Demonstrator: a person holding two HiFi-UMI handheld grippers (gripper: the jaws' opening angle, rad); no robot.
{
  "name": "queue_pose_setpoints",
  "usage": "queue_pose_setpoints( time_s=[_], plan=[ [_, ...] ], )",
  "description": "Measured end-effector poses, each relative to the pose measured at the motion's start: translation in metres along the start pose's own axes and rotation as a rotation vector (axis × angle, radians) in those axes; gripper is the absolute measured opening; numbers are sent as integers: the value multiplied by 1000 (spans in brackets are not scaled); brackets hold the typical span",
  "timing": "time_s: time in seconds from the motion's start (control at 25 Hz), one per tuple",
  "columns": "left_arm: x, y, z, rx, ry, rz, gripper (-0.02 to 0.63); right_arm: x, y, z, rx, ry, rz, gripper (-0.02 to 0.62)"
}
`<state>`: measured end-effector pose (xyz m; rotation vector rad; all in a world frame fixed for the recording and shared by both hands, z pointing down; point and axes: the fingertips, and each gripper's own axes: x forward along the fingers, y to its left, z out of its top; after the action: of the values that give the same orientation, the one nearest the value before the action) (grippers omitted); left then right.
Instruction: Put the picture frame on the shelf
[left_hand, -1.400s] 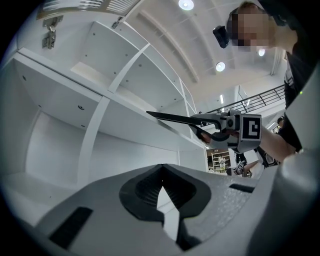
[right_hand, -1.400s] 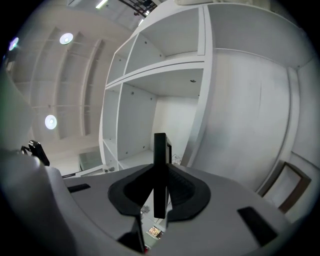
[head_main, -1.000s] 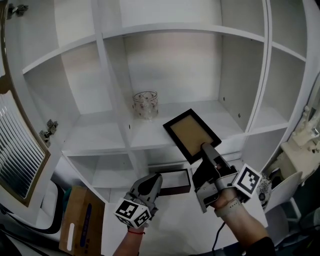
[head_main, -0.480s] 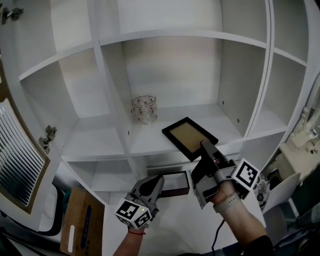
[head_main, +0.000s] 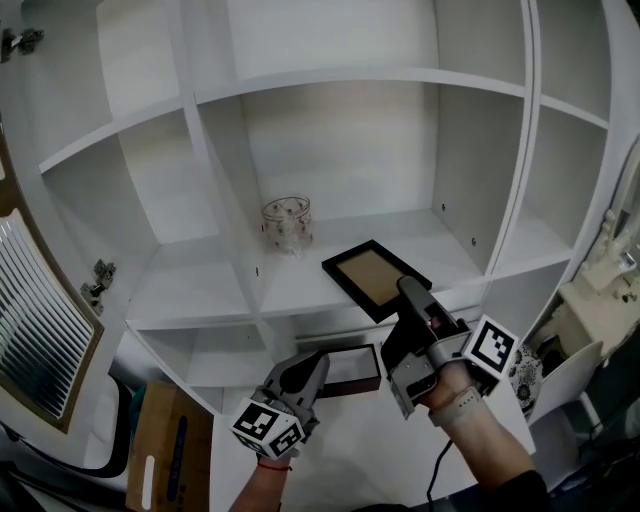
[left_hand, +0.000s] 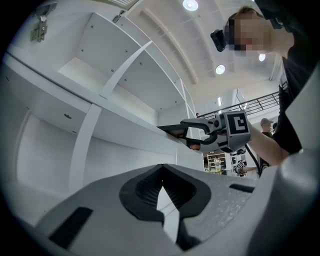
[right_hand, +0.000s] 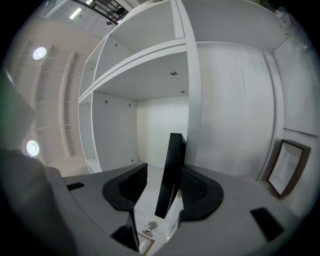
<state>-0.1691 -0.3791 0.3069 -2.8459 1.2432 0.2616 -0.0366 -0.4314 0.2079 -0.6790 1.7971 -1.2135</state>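
Observation:
The black picture frame (head_main: 372, 277) with a tan middle lies flat on the white shelf board (head_main: 300, 285), right of a glass jar. My right gripper (head_main: 405, 291) is at the frame's near corner. Its jaws are opening, and the frame's edge (right_hand: 170, 175) stands between them with a gap on the left side. The left gripper view shows the same frame (left_hand: 172, 129) in that gripper (left_hand: 192, 134). My left gripper (head_main: 318, 358) hangs lower, in front of the compartment below, shut and empty (left_hand: 162, 197).
A glass jar (head_main: 287, 222) stands on the same shelf, left of the frame. A dark box-like frame (head_main: 350, 366) lies in the lower compartment. Upright dividers (head_main: 225, 210) wall the compartment. A slatted wooden panel (head_main: 40, 330) is at the far left.
The frame has come down from a raised tilt to lie flat on the shelf. The right gripper has stayed at its corner. The left gripper has not moved.

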Motion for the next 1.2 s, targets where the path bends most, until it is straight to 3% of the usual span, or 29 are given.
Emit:
queue_pose_setpoints(
  time_s=[0.32,0.64,1.2],
  plan=[
    [-2,-6,0,1,0,-6,5,-5,0,-5,-23,26,22,207],
    [-11,-10,-5,-3,-7,-1,5,-15,2,-15,-112,51,43,243],
    [-30,-14,-17,-14,-27,19,5,-52,-13,-33,-300,100,84,243]
  ],
)
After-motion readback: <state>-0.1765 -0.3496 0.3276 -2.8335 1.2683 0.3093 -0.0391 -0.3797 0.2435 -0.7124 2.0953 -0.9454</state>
